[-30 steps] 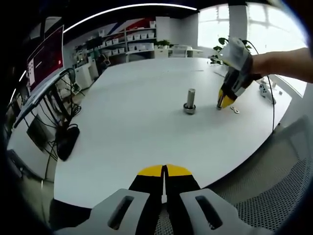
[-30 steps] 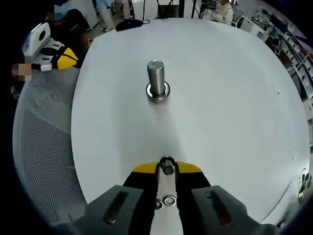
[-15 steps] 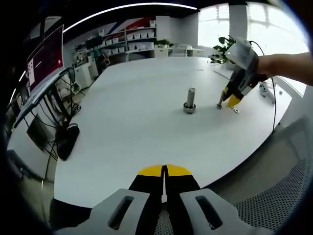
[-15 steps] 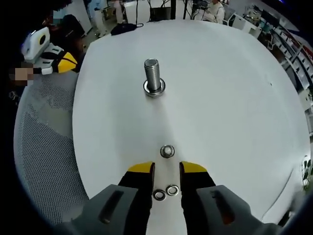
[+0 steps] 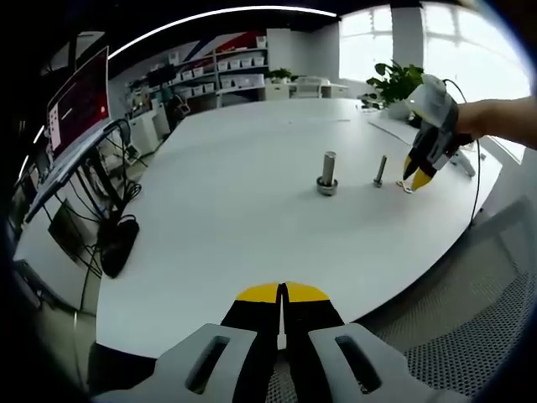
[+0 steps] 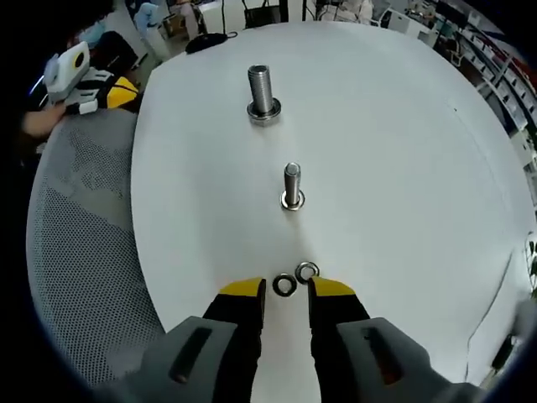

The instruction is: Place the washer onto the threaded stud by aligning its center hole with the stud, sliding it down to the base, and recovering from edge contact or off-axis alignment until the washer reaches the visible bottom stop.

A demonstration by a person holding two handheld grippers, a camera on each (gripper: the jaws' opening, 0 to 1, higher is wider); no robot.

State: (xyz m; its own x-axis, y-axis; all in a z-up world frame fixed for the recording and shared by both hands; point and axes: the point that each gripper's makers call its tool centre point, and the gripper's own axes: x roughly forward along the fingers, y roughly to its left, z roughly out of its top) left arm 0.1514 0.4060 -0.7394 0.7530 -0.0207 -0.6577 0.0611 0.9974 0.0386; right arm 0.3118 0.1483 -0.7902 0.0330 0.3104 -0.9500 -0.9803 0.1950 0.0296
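Two small silver metal ring washers (image 6: 295,279) lie flat on the white round table (image 6: 403,151), touching or nearly touching each other, just ahead of the right gripper (image 6: 287,290), whose yellow-tipped jaws stand narrowly apart and hold nothing. Beyond them a slim silver threaded stud (image 6: 291,186) stands upright on its base, bare of any washer, and farther off stands a thicker silver threaded bolt (image 6: 263,92) with a ring-like part at its foot. In the left gripper view the slim stud (image 5: 379,171) and the thick bolt (image 5: 327,174) stand side by side, with the right gripper (image 5: 419,175) held by a person's hand just above the table beside the washers, tilted down toward them. The likely step is picking up one washer, and the risks start there: the two rings lie so close that the jaws could nudge both, pinch the pair together, or skid a flat ring across the smooth top. A tilted grasp would then bring the hole off-axis to the stud, catching the edge on the threads. The left gripper (image 5: 283,295) hangs low at the near table edge, well apart from the work, its jaws closed together on nothing.
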